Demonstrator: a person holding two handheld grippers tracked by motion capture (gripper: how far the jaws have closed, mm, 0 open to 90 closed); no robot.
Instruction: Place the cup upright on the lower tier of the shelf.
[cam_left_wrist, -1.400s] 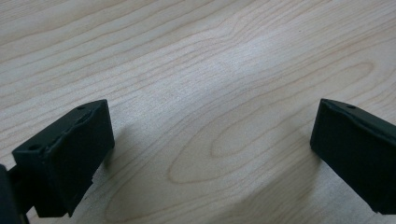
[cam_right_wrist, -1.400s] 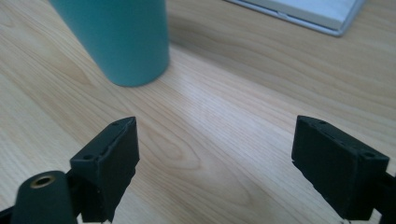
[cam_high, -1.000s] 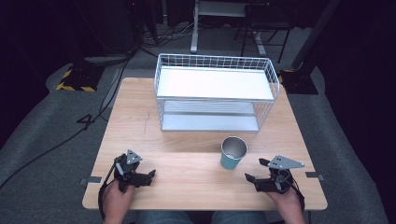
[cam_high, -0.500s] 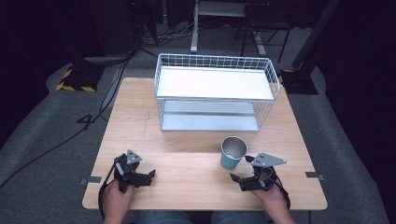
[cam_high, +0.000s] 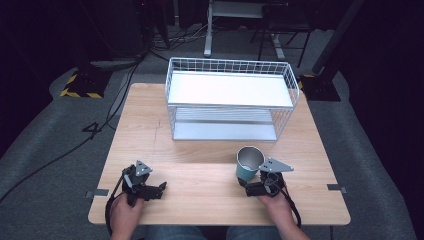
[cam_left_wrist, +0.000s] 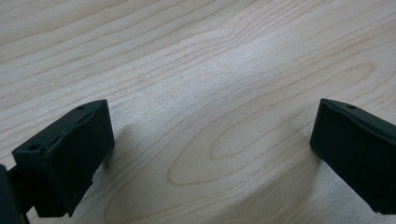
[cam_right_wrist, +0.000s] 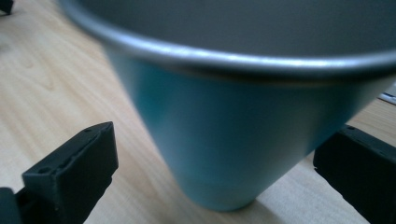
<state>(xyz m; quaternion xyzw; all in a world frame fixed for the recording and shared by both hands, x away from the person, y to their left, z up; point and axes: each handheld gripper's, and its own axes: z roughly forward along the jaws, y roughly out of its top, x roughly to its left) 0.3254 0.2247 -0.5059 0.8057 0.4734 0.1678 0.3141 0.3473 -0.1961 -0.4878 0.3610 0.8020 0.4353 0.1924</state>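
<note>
High view showed the left gripper (cam_high: 150, 189) resting with jaws spread near the desk's (cam_high: 200, 150) front left corner. The right gripper (cam_high: 253, 187), near the front right, had just been opening its jaws; they straddled the upright teal cup (cam_high: 248, 165) without pressing. Step in hand: the approach to grasp. Next, closing on the cup's base was required. A wire rack (cam_high: 230, 100) stood at the far edge.

Your right gripper (cam_high: 254, 186) has the teal cup (cam_high: 248, 163) standing between its spread fingers (cam_right_wrist: 70, 172), blocking the way ahead. Beyond it the wire rack (cam_high: 230, 100) bars the counter (cam_high: 145, 130). Bare wood lies ahead of your left gripper (cam_high: 155, 190).
</note>
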